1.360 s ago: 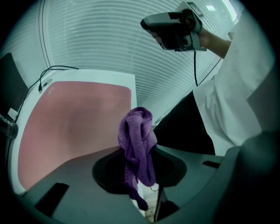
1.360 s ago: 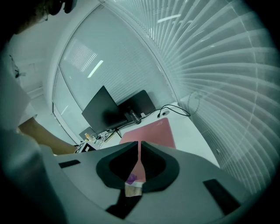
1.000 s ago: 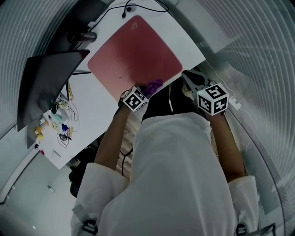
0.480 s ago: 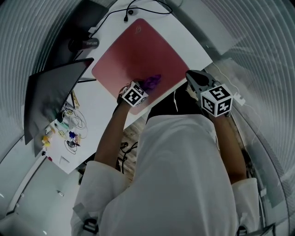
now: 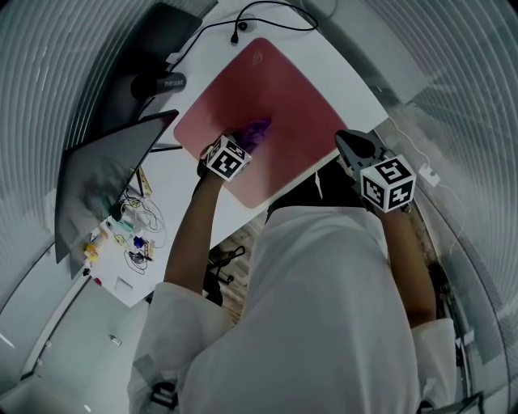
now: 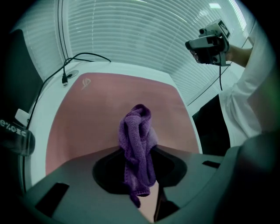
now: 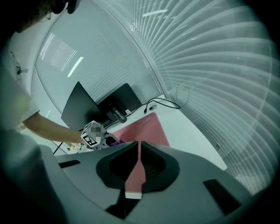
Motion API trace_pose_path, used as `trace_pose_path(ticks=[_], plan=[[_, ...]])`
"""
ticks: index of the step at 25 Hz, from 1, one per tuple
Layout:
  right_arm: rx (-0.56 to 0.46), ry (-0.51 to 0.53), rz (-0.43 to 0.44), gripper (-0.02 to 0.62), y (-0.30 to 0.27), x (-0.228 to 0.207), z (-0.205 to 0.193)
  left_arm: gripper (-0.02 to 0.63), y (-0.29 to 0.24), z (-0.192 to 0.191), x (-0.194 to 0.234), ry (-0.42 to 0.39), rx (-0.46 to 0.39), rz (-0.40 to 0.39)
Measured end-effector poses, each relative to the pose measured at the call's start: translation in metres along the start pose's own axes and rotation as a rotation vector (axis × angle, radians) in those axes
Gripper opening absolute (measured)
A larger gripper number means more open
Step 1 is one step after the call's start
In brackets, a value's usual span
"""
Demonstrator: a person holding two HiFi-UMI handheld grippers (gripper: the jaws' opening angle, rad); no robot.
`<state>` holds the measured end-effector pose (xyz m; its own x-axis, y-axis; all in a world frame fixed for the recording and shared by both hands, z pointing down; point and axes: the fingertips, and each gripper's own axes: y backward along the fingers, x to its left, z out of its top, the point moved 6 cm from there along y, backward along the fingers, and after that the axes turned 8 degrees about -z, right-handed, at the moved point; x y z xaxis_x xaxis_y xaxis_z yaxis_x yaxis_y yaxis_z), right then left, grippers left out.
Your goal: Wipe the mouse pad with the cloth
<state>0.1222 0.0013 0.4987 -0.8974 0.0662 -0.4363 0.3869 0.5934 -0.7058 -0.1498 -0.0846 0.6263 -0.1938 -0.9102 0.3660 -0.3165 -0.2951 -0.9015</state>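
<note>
A pinkish-red mouse pad [image 5: 275, 89] lies on the white desk [image 5: 352, 77]. My left gripper [image 5: 243, 139] is over the pad's left-middle part, shut on a bunched purple knit cloth [image 5: 256, 128]. In the left gripper view the cloth [image 6: 138, 140] hangs from between the jaws and rests on the pad [image 6: 96, 109]. My right gripper [image 5: 353, 146] is held off the desk's near right edge, shut with nothing in it. Its own view shows the right gripper [image 7: 139, 151] with its jaws together, and the pad [image 7: 146, 127] and the cloth [image 7: 114, 141] beyond.
A dark screen [image 5: 105, 174] stands left of the pad, with a black cylinder [image 5: 158, 82] behind it. A black cable [image 5: 267, 12] runs along the desk's far end. Small cluttered items [image 5: 129, 234] sit on the desk's left part. Window blinds surround the desk.
My left gripper has carried the cloth from the pad's near edge up and leftward across its surface. The right gripper has stayed off the desk edge.
</note>
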Motion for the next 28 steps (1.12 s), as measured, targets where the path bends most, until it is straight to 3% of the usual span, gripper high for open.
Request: trace_pose_path(ticks=[16, 28], plan=[[0.011, -0.020, -0.018, 0.041, -0.014, -0.001, 0.007, 0.117, 0.035, -0.001, 0.077, 0.055, 0.032, 0.170], [0.014, -0.036, -0.031, 0.041, -0.017, -0.003, 0.008, 0.117, 0.054, 0.002, 0.122, 0.110, 0.044, 0.394]])
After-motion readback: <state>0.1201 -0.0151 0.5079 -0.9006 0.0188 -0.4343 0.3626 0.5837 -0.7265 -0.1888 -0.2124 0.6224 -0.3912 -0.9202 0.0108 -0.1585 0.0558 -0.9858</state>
